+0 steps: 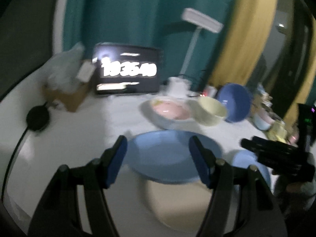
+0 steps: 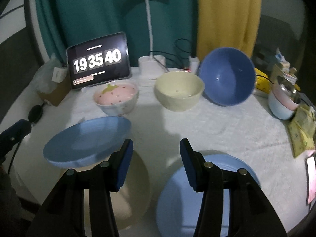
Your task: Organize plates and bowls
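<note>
We have both grippers, left (image 1: pixel 157 161) and right (image 2: pixel 156 164), half open and empty. The tilted blue plate (image 2: pixel 86 142) seems to lean on the cream plate (image 2: pixel 134 189) (blurred view); next, grip its rim.

Right gripper (image 2: pixel 156 152) open, empty, above light-blue plate (image 2: pixel 209 197).

Tablet clock (image 2: pixel 98 62) leaning against teal curtain (image 2: pixel 94 9); white desk lamp (image 2: pixel 151 61) beside; yellow curtain (image 2: pixel 227 13) right
</note>
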Demonstrator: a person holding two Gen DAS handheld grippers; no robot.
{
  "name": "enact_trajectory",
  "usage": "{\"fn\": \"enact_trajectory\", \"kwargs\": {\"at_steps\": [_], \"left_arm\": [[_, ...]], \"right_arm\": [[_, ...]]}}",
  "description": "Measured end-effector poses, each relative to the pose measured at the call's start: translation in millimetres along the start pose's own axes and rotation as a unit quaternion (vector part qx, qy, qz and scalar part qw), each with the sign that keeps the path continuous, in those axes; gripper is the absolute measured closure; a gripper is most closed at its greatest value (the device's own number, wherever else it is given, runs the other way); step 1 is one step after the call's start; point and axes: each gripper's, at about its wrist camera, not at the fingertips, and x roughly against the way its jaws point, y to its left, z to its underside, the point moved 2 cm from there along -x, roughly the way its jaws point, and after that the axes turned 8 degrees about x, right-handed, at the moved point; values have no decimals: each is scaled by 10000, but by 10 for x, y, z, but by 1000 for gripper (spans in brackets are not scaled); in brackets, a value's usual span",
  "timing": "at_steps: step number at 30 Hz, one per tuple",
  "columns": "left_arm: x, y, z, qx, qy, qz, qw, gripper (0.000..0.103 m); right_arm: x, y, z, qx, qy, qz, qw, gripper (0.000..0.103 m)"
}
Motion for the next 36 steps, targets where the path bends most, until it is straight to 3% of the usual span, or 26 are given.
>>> {"fn": "enact_trajectory", "kwargs": {"at_steps": [6, 11, 22, 29, 31, 34, 36], "left_arm": [[-256, 321, 25, 123, 25, -513, 9986, 37], [-523, 461, 56, 276, 294, -543, 9977, 36], [-1010, 603, 121, 694, 1113, -263, 9910, 37], [-1184, 561, 246, 633, 1511, -174, 9863, 37], [-1200, 536, 276, 607, 1566, -141, 9857, 38], [-1231, 487, 330, 496, 1624, -154, 9854, 51], [-1231, 447, 333, 440, 1618, -108, 9858, 59]], "right_arm": [[-168, 164, -126, 298, 154, -95, 9994, 51], [-367, 191, -183, 228, 282, -309, 9989, 42], [-810, 290, -120, 48, 740, -631, 9952, 42], [-968, 326, -51, -124, 980, -896, 9911, 42], [-999, 345, -18, -103, 1043, -935, 9901, 44], [-991, 372, 13, -65, 1025, -1068, 9890, 55], [-975, 393, 10, -19, 966, -1086, 9894, 69]]}}
